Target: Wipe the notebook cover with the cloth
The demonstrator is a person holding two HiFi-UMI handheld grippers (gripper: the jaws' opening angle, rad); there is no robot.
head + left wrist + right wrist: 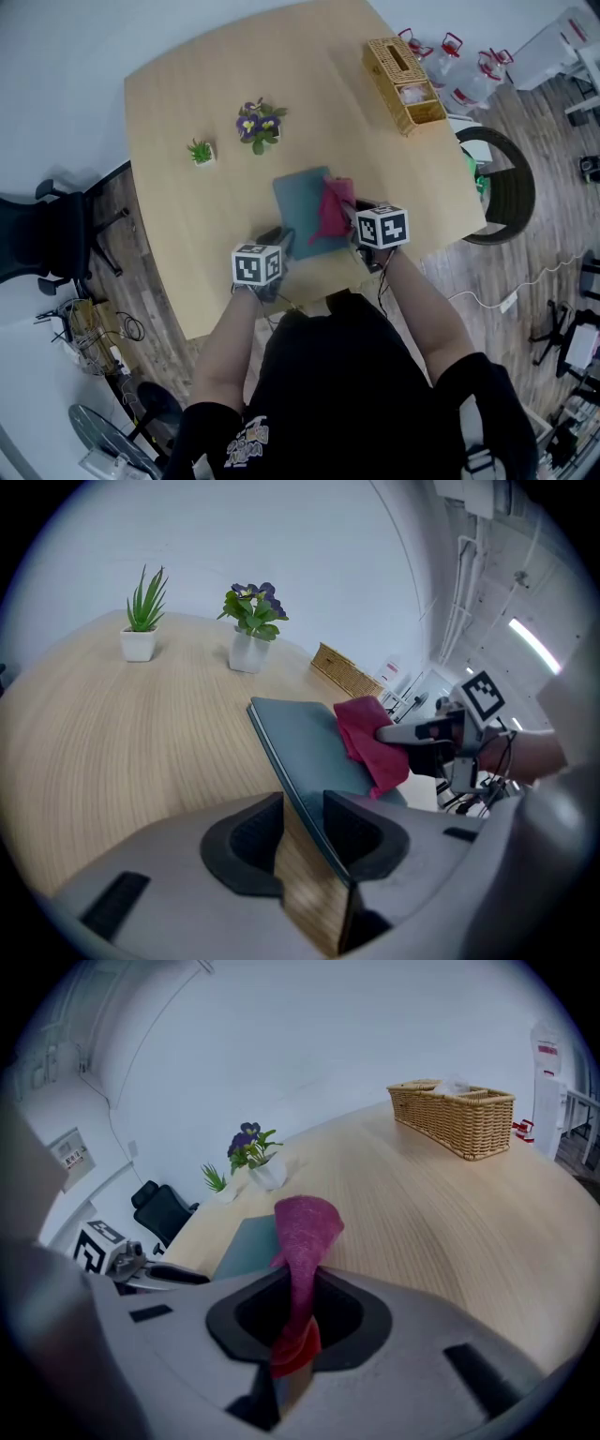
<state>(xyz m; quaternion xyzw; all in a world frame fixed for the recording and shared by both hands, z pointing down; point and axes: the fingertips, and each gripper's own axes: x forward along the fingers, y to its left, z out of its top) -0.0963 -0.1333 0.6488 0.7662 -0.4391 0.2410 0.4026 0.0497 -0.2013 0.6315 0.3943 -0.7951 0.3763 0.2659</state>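
Note:
A grey-blue notebook (307, 204) lies near the front edge of the round wooden table (187, 103). My left gripper (278, 247) is shut on the notebook's (309, 747) near left corner, the edge pinched between its jaws. My right gripper (356, 223) is shut on a magenta cloth (333, 208), which rests on the notebook's right part. In the right gripper view the cloth (305, 1232) rises from between the jaws over the notebook (248, 1246). The cloth (367, 738) also shows in the left gripper view, held by the right gripper (394, 733).
A small green plant (201, 152) and a purple flower pot (259, 125) stand behind the notebook. A wicker basket (404, 84) sits at the table's far right. A dark chair (502, 187) is to the right, an office chair (42, 234) to the left.

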